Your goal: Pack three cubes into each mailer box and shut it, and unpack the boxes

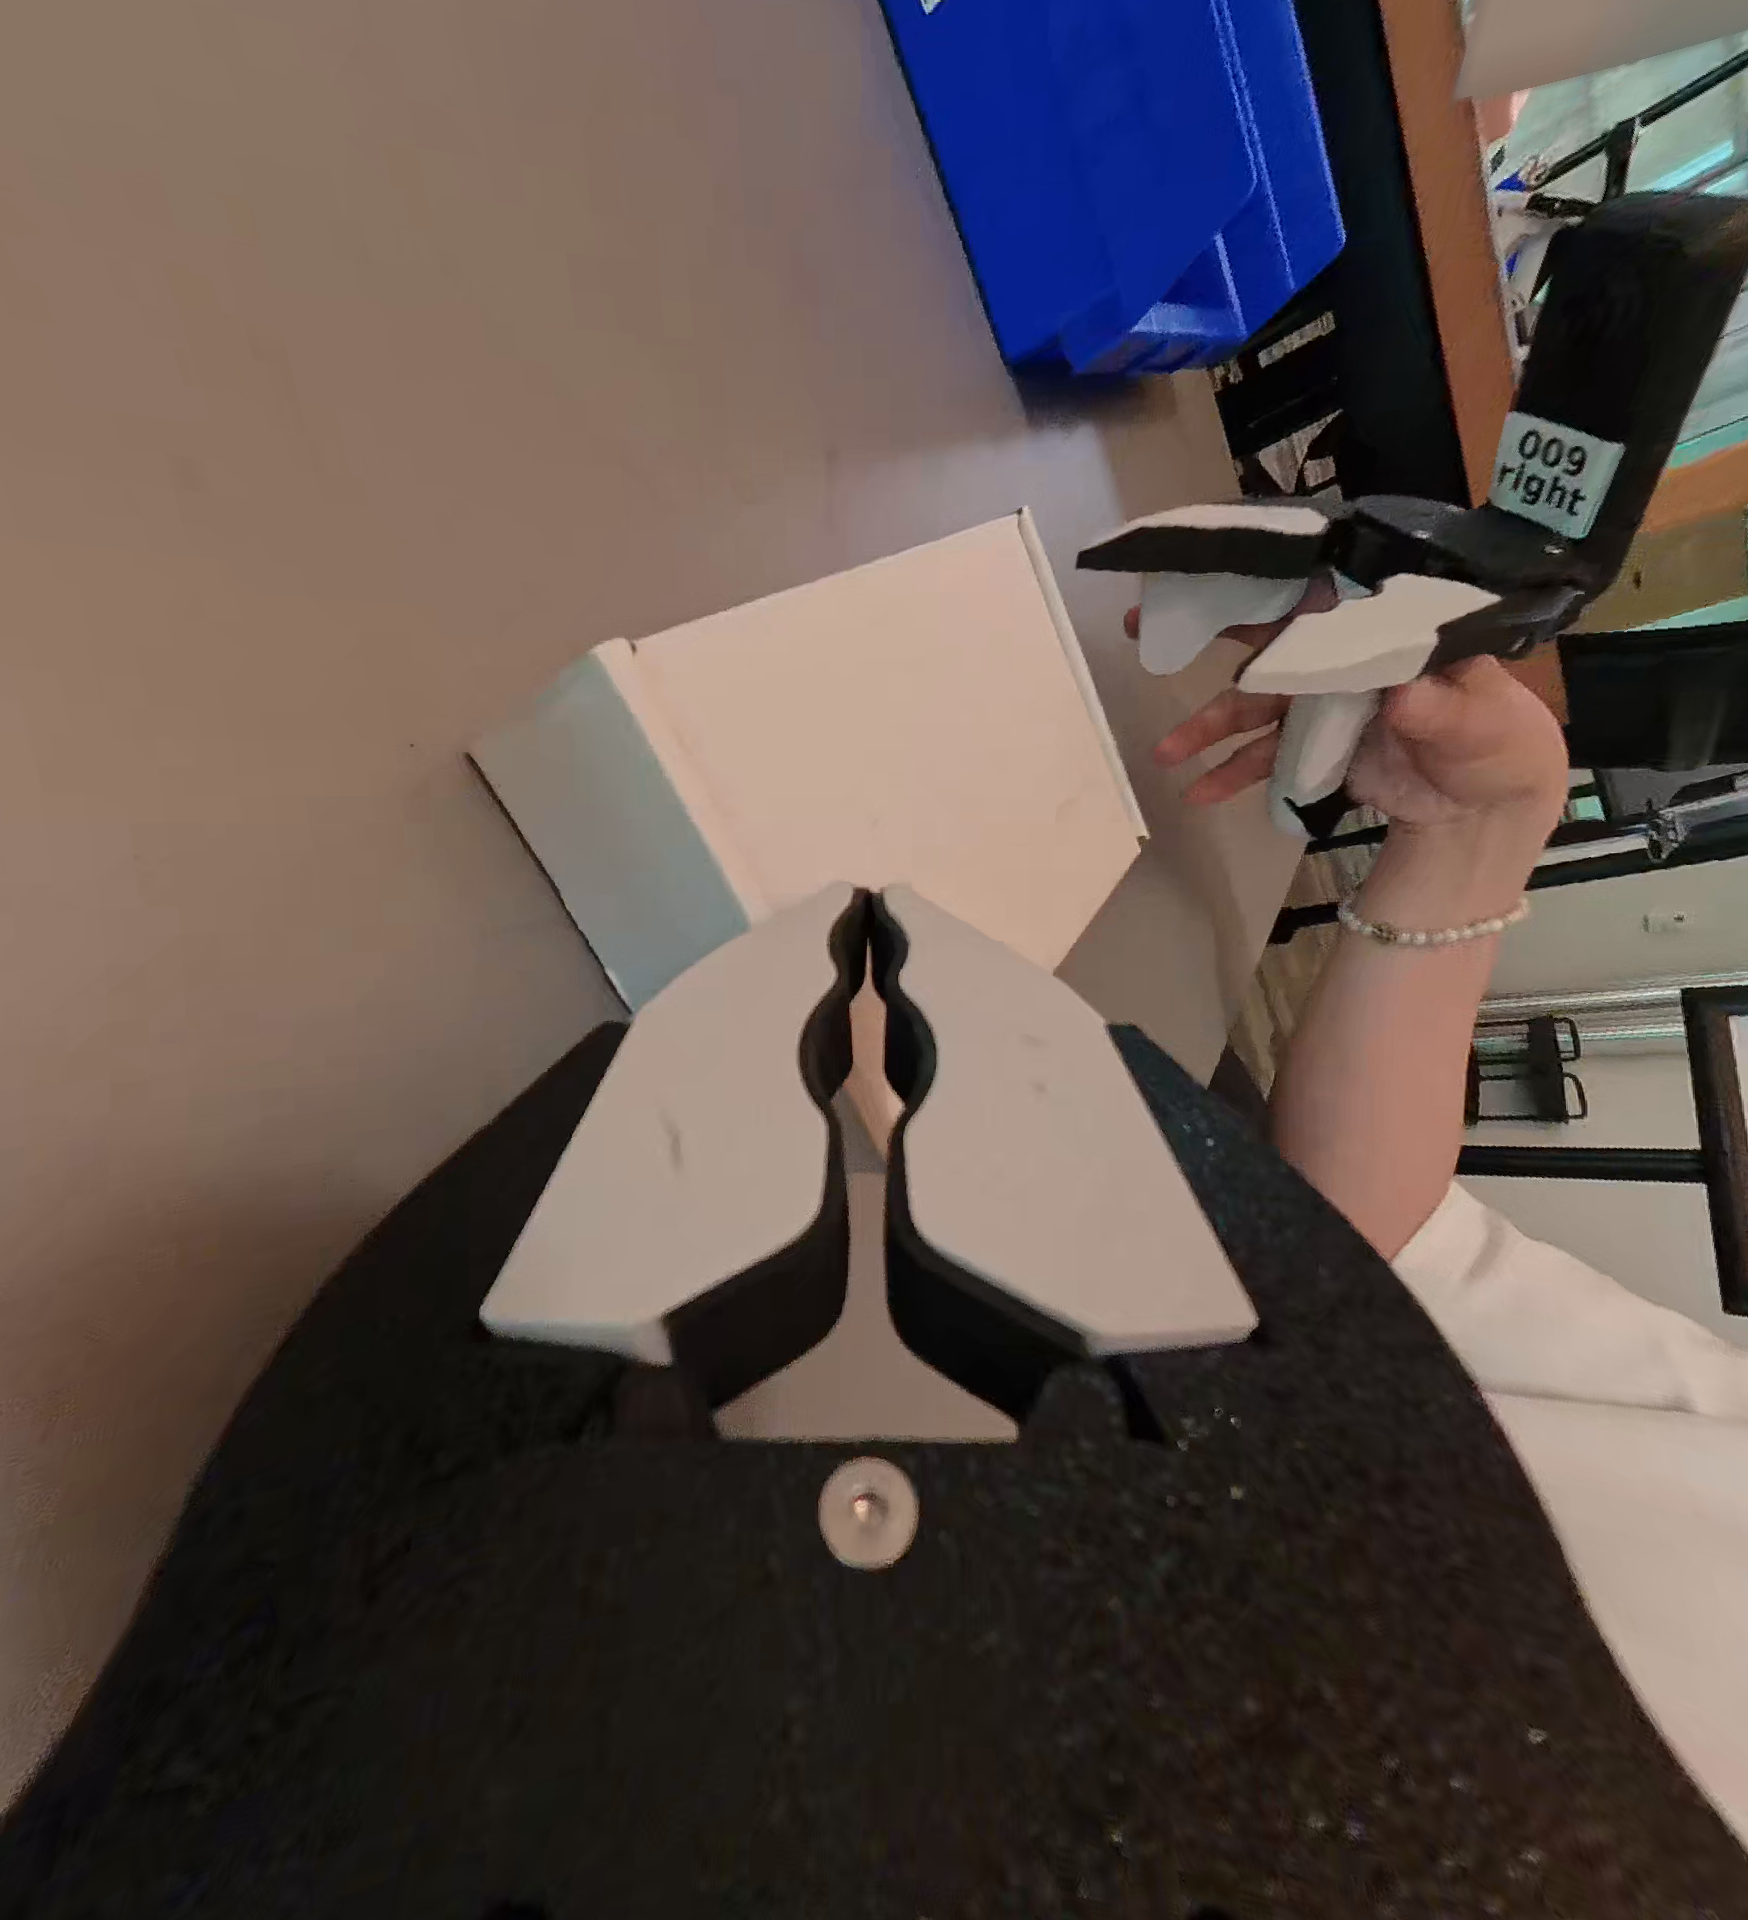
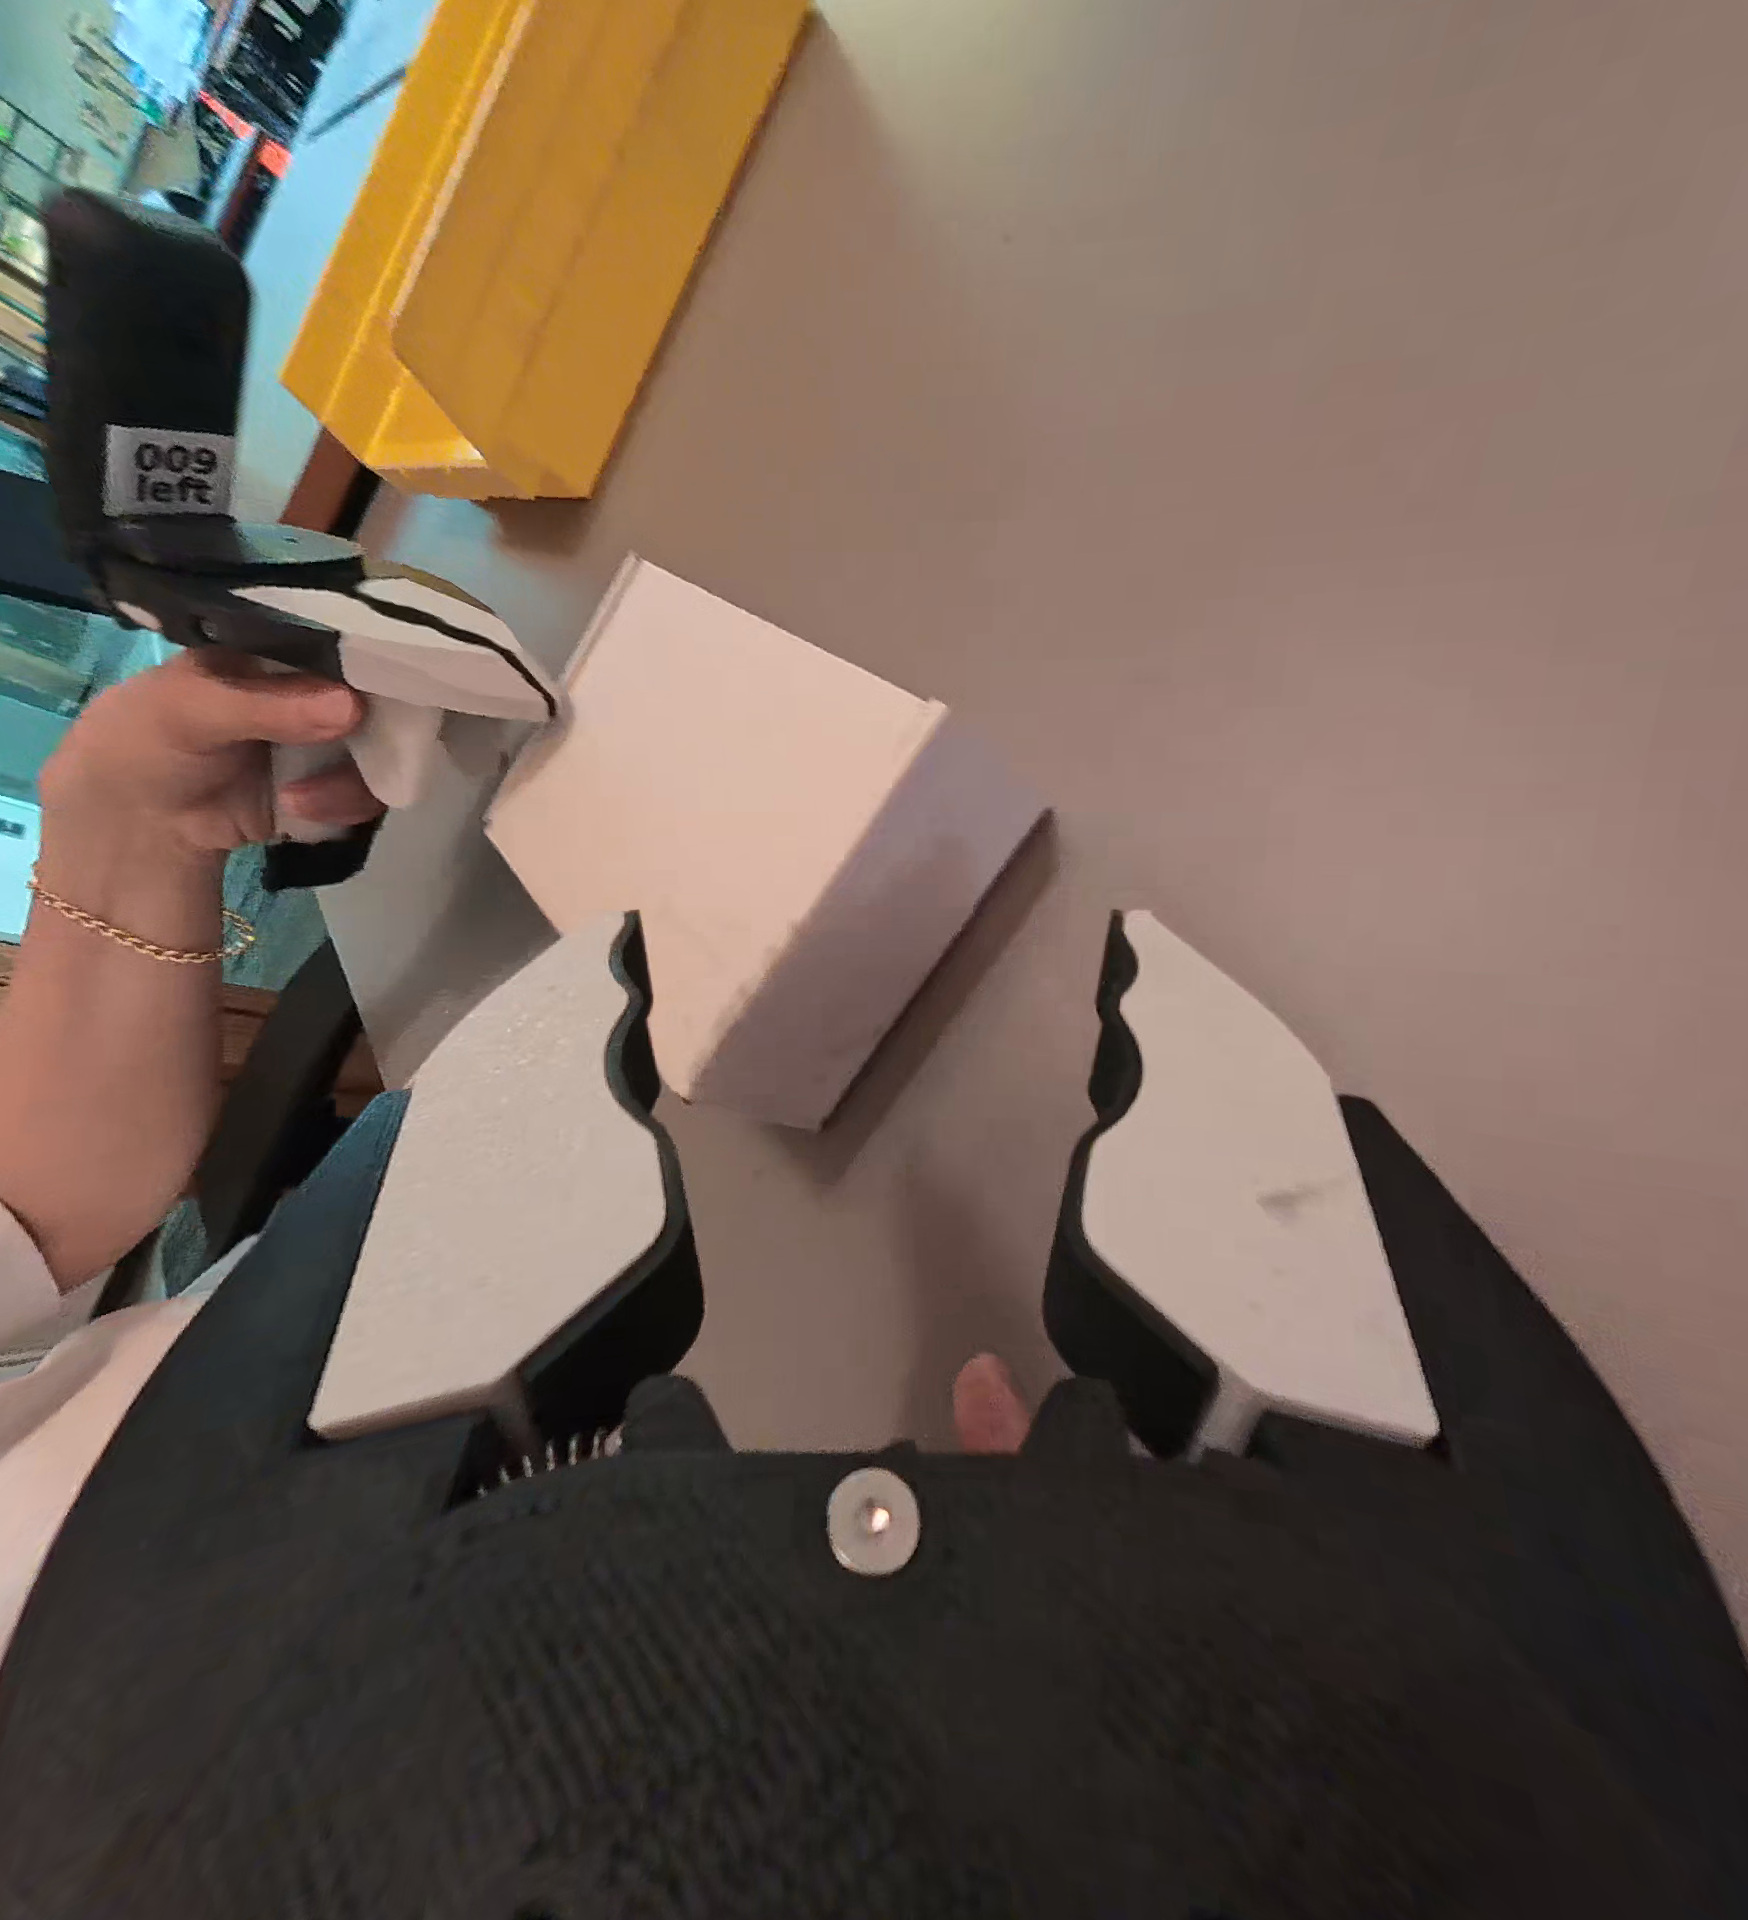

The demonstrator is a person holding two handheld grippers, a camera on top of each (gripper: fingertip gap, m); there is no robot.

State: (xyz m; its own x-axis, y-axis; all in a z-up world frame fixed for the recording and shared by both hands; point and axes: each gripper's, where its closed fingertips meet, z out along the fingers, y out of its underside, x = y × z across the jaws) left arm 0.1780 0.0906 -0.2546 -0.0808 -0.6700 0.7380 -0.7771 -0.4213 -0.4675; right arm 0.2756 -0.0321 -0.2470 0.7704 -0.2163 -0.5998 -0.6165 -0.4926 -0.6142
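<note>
Mailer box [image 2: 745,862], white and closed, sits on the beige table [image 2: 1369,520] between the two handheld grippers. Left gripper [image 1: 868,909] has its fingers pressed together, empty, tips near the box's near edge, while the right gripper [image 2: 875,935] has its fingers spread wide, empty, just short of the box. Farther off, a blue bin [image 1: 1140,177] stands on one side and a yellow bin [image 2: 537,239] on the other.
</note>
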